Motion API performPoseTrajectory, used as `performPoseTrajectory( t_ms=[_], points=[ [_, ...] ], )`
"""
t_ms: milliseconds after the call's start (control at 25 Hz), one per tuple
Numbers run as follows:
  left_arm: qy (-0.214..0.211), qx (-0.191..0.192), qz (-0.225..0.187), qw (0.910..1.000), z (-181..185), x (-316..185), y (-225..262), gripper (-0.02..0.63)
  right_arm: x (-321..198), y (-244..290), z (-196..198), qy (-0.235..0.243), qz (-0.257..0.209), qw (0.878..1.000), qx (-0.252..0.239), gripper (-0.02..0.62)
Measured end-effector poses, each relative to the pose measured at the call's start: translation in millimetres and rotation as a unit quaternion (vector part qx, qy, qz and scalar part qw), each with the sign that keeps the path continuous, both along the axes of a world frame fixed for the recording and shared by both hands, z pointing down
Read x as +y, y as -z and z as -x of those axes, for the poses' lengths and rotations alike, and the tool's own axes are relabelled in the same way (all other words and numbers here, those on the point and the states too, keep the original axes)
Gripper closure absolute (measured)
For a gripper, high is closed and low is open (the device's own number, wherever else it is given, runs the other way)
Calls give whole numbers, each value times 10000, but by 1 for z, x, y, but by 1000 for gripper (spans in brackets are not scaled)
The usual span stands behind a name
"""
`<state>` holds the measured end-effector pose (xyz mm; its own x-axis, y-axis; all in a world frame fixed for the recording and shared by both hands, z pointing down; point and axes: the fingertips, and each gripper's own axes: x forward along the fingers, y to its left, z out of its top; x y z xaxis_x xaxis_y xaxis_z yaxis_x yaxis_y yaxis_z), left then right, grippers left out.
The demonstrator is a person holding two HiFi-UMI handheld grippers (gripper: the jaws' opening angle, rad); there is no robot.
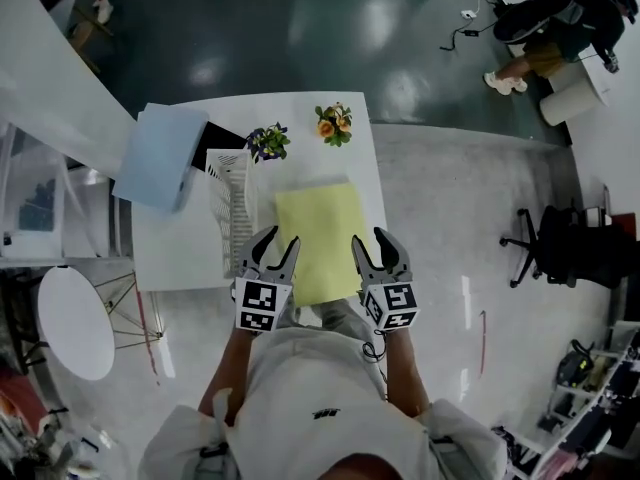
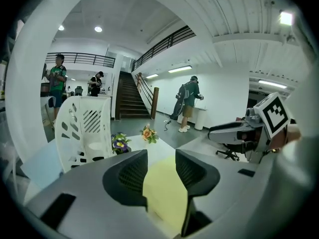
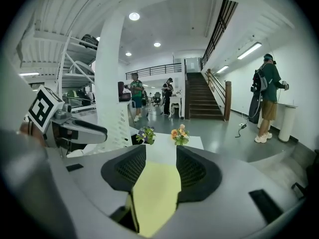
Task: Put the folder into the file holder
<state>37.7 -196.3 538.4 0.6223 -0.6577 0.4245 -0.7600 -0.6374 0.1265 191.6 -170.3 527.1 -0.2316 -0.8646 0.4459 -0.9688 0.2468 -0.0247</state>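
Note:
A pale yellow folder lies flat on the white table, its near edge toward me. My left gripper hovers over its near left corner and my right gripper over its near right corner. Both are shut down to a narrow slot with nothing held. Through the left gripper's slot the folder shows below, and likewise the folder under the right gripper. The white slotted file holder stands just left of the folder, also seen as the file holder in the left gripper view.
A light blue folder lies at the table's far left corner, overhanging it. Two small flower pots, purple and orange, stand beyond the yellow folder. A round white table sits lower left. People stand far off.

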Motion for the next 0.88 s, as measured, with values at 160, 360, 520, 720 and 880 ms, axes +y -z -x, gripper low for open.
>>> performPoseTrajectory(
  t_ms=[160,360,520,720,880],
  points=[
    [-17,-36,339,9994,-10,-3,-23,399,-8,-22,-13,-43,239,9997,-7,411],
    [165,-54,806,9966,-20,-8,-58,365,-20,-53,-30,39,577,9983,-52,411],
    [388,-55,1290,9909,-27,-9,-89,328,-28,-82,-40,211,911,9955,-127,389],
    [719,-156,1696,9828,-33,-18,-127,270,-39,-117,-47,479,1287,9904,-147,366],
    [893,-224,1944,9766,-36,-26,-151,241,-46,-142,-51,651,1562,9854,-171,353]
  ],
)
